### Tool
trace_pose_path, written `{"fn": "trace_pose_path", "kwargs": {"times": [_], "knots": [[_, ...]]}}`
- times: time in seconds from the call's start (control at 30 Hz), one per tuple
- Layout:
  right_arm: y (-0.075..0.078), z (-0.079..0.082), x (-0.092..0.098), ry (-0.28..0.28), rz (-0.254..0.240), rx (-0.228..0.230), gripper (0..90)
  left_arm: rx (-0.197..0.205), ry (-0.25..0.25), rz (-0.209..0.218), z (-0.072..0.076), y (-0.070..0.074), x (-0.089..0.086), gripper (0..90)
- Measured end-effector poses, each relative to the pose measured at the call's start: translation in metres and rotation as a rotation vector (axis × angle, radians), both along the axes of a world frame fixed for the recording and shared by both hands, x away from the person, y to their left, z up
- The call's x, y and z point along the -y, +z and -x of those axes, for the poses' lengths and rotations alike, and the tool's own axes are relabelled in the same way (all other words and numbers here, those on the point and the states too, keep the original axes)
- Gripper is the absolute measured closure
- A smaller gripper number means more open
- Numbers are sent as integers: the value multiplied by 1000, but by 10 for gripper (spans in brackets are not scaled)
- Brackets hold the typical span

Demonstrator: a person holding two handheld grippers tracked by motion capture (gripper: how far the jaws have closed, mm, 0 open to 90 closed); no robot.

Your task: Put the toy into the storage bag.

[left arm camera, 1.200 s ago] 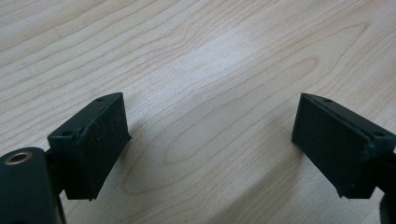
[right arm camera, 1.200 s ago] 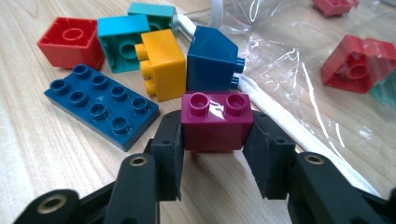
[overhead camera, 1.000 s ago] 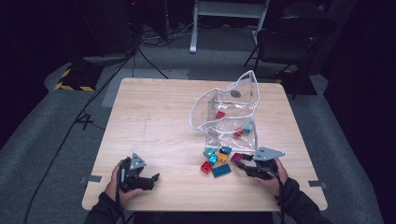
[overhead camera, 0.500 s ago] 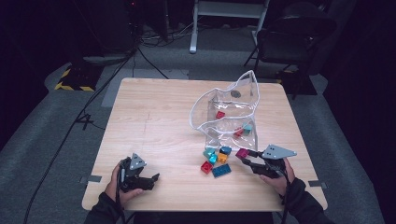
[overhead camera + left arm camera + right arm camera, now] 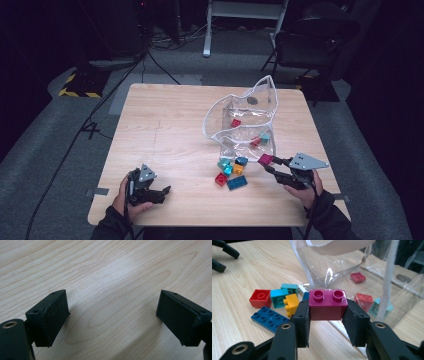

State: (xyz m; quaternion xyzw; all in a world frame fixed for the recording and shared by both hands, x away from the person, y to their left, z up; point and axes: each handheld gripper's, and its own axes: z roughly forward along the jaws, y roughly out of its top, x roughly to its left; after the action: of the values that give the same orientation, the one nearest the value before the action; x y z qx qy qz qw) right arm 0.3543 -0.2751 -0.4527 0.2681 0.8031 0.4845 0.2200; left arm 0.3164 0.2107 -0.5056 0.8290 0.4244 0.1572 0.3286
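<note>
The right tool (image 5: 325, 315) is clamped on a magenta two-stud brick (image 5: 327, 305), one pad on each short end, studs up. In the high view it holds the brick clear of the counter (image 5: 165, 125), just beside the near lower corner of the clear plastic pouch (image 5: 245, 120). The left tool (image 5: 159, 192) rests at the near left of the counter with its jaws apart and nothing between them.

The likely aim is dropping the brick into the pouch, where a few bricks already lie. The risk is the floppy white-piped rim: nothing steadies the pouch, so a nudge from the brick could push it away or fold its mouth closed. A low approach could also scatter the loose bricks (image 5: 231, 172) nearby, and the smooth brick could twist in the grip if it snags.
</note>
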Motion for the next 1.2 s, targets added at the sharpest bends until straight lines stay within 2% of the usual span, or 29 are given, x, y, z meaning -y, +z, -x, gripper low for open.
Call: {"fn": "trace_pose_path", "kwargs": {"times": [0.47,0.77,0.9,1.2], "knots": [[24,3,11,-34,-31,53,592,0,1,-1,0,0,0,109],[55,3,13,-55,-56,111,592,0,1,-1,0,0,0,108],[71,1,12,-53,-74,148,592,0,1,-1,0,0,0,108],[104,-7,10,-63,-90,196,593,0,1,-1,0,0,0,108]]}}
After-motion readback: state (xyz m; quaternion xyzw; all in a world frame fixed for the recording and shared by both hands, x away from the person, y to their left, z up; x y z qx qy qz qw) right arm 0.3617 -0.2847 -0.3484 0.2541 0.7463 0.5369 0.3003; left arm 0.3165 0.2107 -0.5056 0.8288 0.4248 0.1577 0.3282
